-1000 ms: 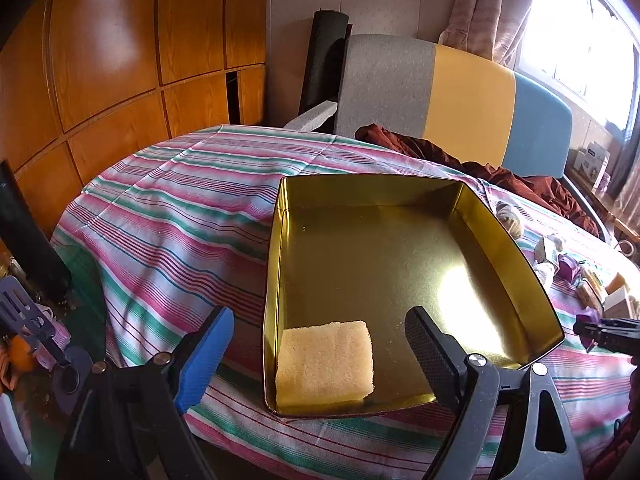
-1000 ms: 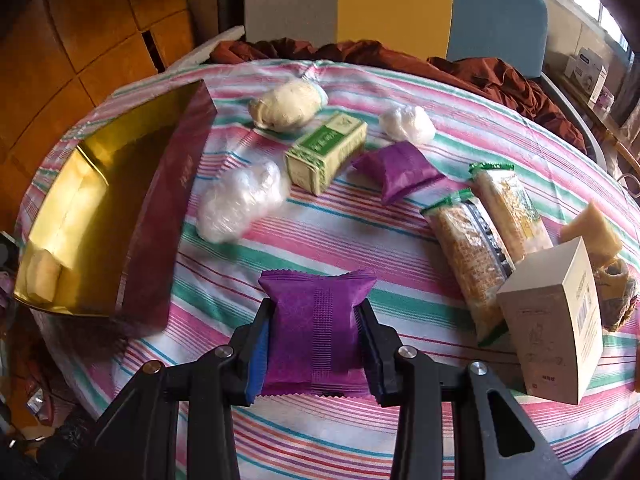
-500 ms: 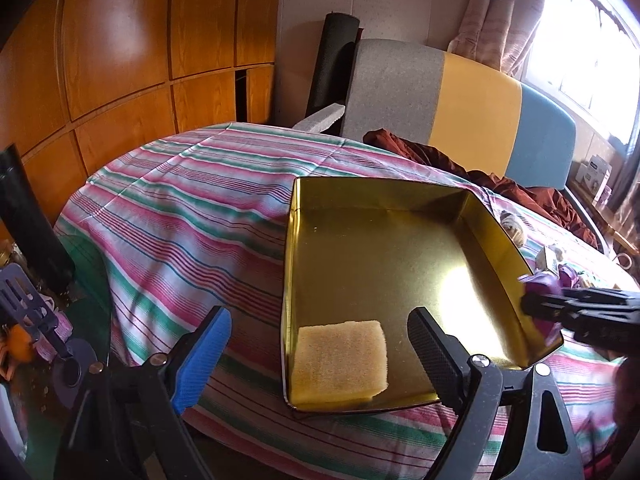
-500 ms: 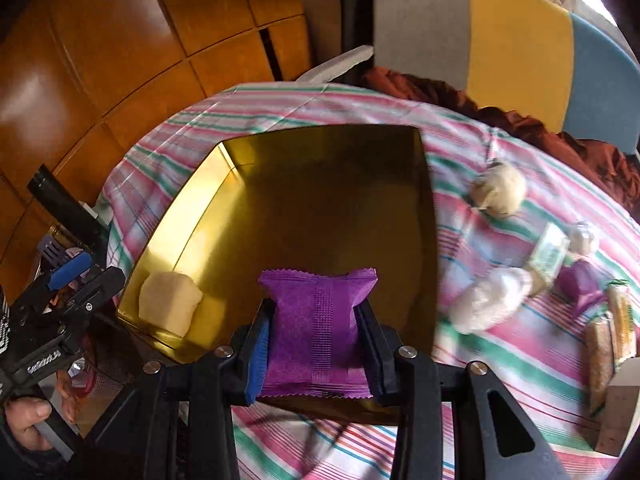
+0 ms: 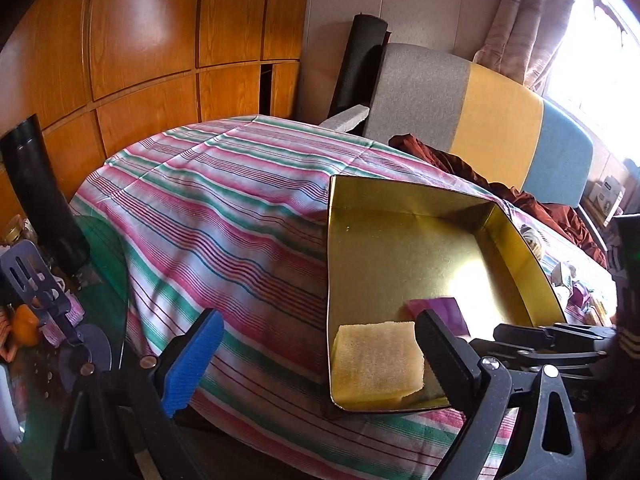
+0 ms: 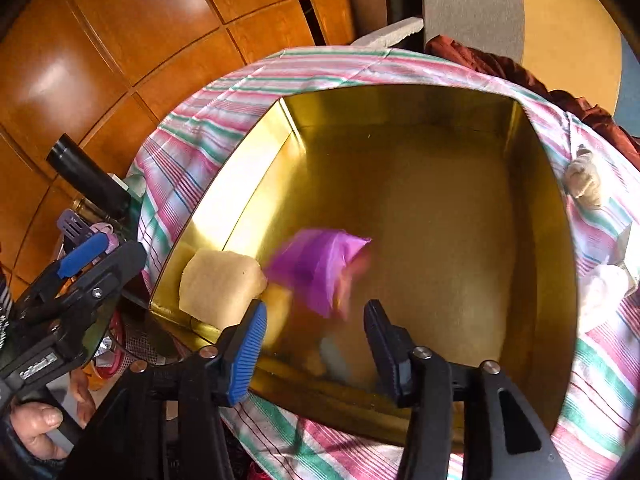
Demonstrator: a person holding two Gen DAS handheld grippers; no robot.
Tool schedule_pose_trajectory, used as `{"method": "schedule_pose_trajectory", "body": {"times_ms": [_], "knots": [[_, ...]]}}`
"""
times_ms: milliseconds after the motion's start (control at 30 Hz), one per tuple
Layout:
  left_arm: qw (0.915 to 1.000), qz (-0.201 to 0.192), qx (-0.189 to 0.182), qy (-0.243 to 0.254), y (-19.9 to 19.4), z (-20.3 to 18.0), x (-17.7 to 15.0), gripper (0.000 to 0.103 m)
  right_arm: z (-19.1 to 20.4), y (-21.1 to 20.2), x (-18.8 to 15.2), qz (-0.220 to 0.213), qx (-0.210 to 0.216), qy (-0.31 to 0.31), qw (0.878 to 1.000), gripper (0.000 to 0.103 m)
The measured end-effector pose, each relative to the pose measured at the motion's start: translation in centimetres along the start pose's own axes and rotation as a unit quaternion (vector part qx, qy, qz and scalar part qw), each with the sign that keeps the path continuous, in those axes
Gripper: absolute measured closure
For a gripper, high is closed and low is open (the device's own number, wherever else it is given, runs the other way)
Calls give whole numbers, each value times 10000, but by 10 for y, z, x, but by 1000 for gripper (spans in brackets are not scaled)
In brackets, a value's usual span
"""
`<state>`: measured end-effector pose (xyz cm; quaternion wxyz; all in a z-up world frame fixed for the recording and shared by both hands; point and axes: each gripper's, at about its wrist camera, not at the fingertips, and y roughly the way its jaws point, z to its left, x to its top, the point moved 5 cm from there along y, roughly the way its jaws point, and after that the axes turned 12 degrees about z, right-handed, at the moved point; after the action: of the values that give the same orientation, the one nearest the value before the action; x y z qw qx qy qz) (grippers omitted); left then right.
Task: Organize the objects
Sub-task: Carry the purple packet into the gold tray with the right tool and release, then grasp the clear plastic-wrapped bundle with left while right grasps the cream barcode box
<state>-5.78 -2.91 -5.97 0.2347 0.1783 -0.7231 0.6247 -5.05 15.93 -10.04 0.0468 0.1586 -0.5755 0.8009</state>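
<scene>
You are at the drop — your right gripper hangs over the gold tin with its jaws opening, and the purple packet has left them. It shows as a motion-blurred shape inside the tin, ahead of the pads and touching neither, just beside the yellow sponge that lies in the tin's near left corner. Whether the packet has settled flat on the floor I cannot tell from the blur.

Your left gripper holds nothing. Its jaws are opening wide, low at the near edge of the table, one pad over the striped tablecloth and the other in front of the tin's near wall.

By my reading one item is placed and most of the job is left. The next move calls for drawing the right gripper clear of the tin's walls and swinging it back toward the loose things beyond the right-hand wall, where a pale rounded lump and a white crinkled wrapper show.

The tin is square, shallow-walled, glossy metal that throws a hard glare, so a packet may slide on it. The sponge looks porous and soft-edged; the packet is thin, crimped foil — light, easily crushed.
</scene>
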Motion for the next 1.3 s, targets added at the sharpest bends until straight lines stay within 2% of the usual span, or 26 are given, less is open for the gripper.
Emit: {"method": "schedule_pose_trajectory", "body": {"times_ms": [67,100,267,567,700,800,900,1033,1167,1233,1300], "knots": [[10000,14,-3,51,1,-3,0,5,-4,-9,-2,-157,-80,22,9998,13],[10000,26,-6,92,1,-6,0,5,-7,-15,-3,-250,-144,27,9996,10],[9994,62,-14,350,1,-23,1,3,-30,-42,-14,-566,-465,218,9971,8],[9949,-20,-439,913,-8,-74,10,3,-106,-97,-39,-925,-926,1003,9863,8],[9909,-44,-545,1227,-11,-104,13,3,-148,-127,-55,-1104,-1312,1358,9758,8],[9874,-31,-651,1443,-11,-127,15,3,-185,-151,-69,-1240,-1653,1698,9636,5],[9809,-40,-824,1760,-14,-153,17,3,-226,-174,-89,-1307,-1883,2071,9511,3],[9658,60,-1162,2318,-15,-197,17,3,-280,-197,-120,-1572,-2047,2745,9263,3],[9464,169,-1381,2914,-12,-247,16,3,-323,-205,-152,-1831,-1748,3651,8959,3],[9361,199,-1420,3213,-8,-272,14,3,-331,-210,-156,-1978,-1593,3839,8878,3],[9258,250,-1428,3492,-2,-293,12,5,-334,-209,-156,-1970,-1588,3894,8856,3]]}}
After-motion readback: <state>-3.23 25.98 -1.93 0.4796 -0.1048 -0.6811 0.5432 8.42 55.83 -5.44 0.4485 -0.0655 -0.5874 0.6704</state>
